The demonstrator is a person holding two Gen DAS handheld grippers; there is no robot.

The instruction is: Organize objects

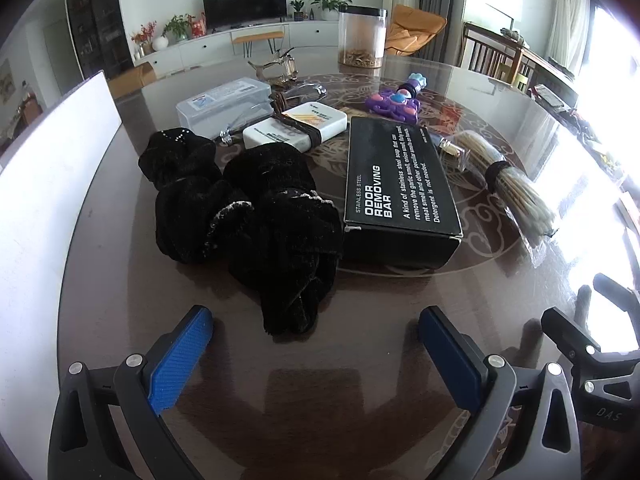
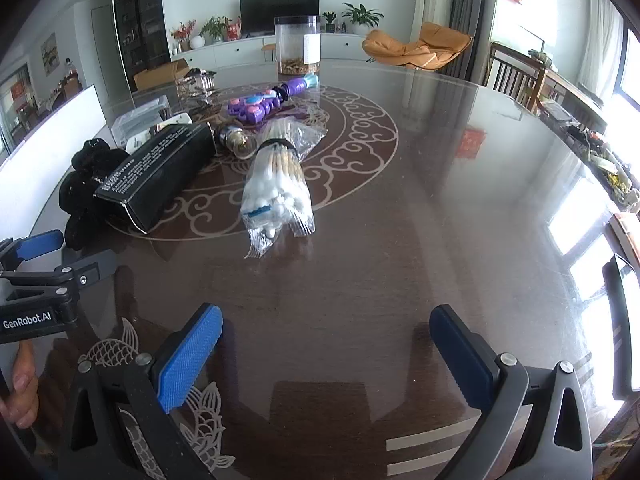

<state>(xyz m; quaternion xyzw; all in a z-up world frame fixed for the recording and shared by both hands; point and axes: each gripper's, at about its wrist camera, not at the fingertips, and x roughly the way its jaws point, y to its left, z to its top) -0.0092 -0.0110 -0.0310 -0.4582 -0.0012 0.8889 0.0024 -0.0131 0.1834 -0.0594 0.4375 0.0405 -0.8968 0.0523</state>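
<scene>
Black box (image 1: 400,188): lying flat, mid-bench.
Black cloth (image 1: 256,216): bunched, touching box's left side.
Swab bundle (image 2: 278,188): bagged, right of box.

right tool (image 2: 324,354) gapes empty near cotton swabs (image 2: 278,196).

The table (image 2: 420,208) is looking like dark wood under a super glossy top, mirroring the room. The black cloth (image 1: 248,208) is looking soft and velvety, totally matt. The box (image 1: 396,184) is showing as matt black cardboard with a scuffed white edge. The swabs (image 2: 276,184) are sitting in crinkly clear plastic. The toy (image 2: 260,102) is looking like shiny purple plastic. The jar (image 1: 362,36) is reading as clear plastic. Left gripper (image 1: 316,356) pads (image 1: 180,360) are looking like ribbed blue rubber, same on the right gripper (image 2: 326,354).
</scene>
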